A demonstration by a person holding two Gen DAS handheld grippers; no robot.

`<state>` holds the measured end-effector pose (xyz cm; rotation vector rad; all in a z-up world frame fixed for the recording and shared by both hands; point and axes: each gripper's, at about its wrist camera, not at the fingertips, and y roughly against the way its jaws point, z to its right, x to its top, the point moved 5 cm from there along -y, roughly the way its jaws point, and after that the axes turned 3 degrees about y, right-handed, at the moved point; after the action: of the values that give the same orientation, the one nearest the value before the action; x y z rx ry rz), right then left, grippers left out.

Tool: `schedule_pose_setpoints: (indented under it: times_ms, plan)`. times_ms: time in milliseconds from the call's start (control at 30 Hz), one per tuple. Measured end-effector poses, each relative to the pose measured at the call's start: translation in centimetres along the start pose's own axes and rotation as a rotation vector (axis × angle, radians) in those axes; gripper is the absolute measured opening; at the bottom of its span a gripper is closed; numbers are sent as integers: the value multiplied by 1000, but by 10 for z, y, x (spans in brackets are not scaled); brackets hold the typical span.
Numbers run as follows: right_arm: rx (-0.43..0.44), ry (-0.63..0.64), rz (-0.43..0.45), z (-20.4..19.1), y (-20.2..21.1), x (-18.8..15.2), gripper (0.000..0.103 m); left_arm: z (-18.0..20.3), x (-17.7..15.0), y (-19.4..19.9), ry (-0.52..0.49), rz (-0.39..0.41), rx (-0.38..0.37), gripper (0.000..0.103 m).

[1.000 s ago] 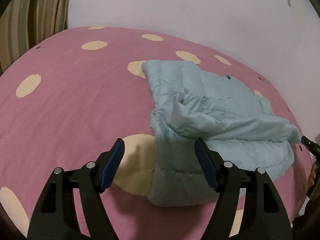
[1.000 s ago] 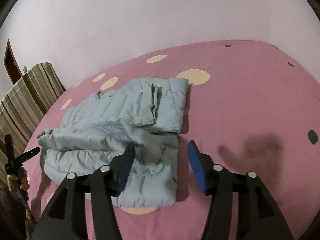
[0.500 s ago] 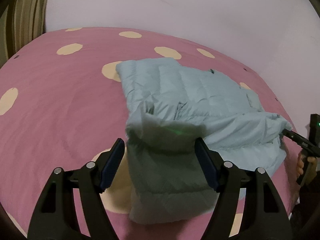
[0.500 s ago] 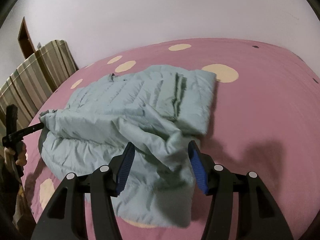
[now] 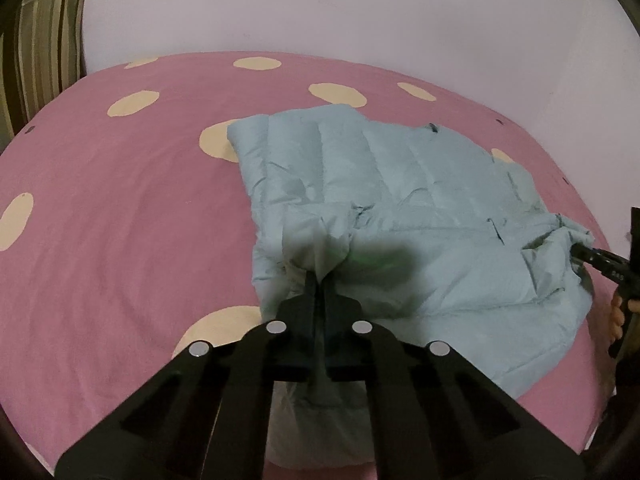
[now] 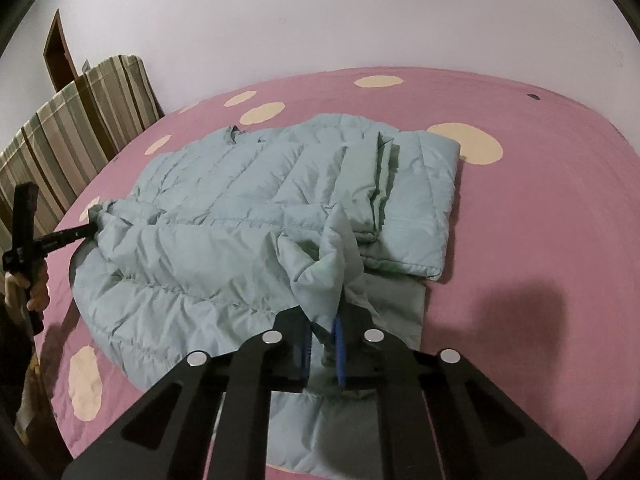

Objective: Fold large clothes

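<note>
A light blue quilted puffer jacket lies partly folded on a pink bed. In the right wrist view the jacket spreads left of centre. My left gripper is shut on a bunched fold of the jacket's near edge. My right gripper is shut on another bunched corner of the jacket and holds it slightly raised. Each gripper also shows in the other's view, the right gripper and the left gripper, both at the jacket's edges.
The pink bed sheet has cream dots. A striped headboard cushion stands at the bed's left side, also seen in the left wrist view. A pale wall runs behind the bed.
Both grippers were open around the jacket's near edge and have now closed on folds of it. The held fabric is bunched and slightly lifted.
</note>
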<state>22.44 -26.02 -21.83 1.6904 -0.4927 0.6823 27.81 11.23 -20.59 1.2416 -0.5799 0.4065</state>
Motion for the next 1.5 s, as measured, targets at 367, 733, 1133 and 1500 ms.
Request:
schedule_pose_setpoints:
  times_ms: [367, 733, 1133, 1500]
  plan:
    - [-14, -3, 18, 3, 3, 2, 6, -7, 0, 10, -36, 36, 3, 71]
    - [-20, -27, 10, 4, -2, -2, 6, -1, -6, -20, -42, -91, -67, 14]
    - [-19, -68, 67, 6, 18, 4, 5, 13, 15, 19, -109, 54, 23, 4]
    - [-51, -96, 149, 27, 17, 77, 4, 21, 85, 15, -88, 138, 102, 4]
